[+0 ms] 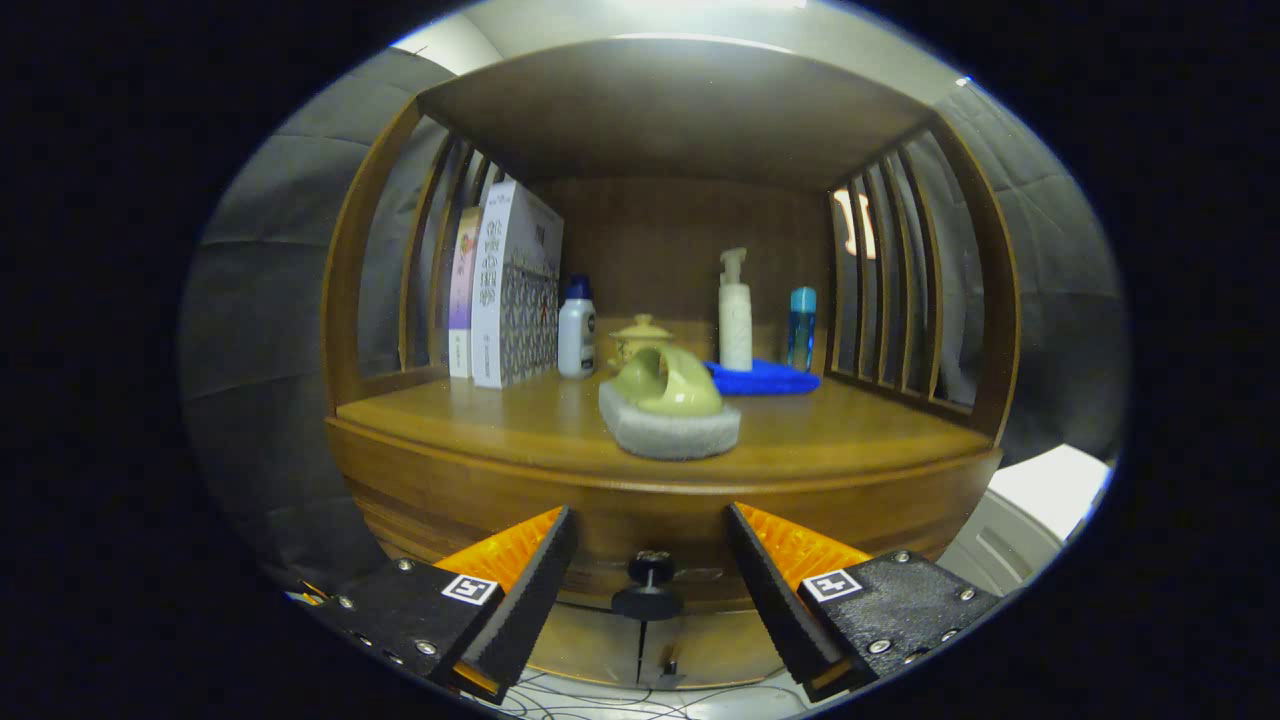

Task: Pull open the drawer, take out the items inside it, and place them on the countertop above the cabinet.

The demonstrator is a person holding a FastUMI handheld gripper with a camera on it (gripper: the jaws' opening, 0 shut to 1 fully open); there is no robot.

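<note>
Wooden cabinet worktop [480, 420] carrying a grey sponge [668, 432] topped by a yellow-green cup [668, 384], tongs [650, 560] spread apart and empty, black drawer knob [649, 585] between their tips, drawer [640, 530] shut.

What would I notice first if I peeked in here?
A green sponge holder on a grey sponge sits at the countertop's front, bottles and boxes behind it. Below, the hand-held gripper hangs open, the drawer's black knob between its fingers.
</note>
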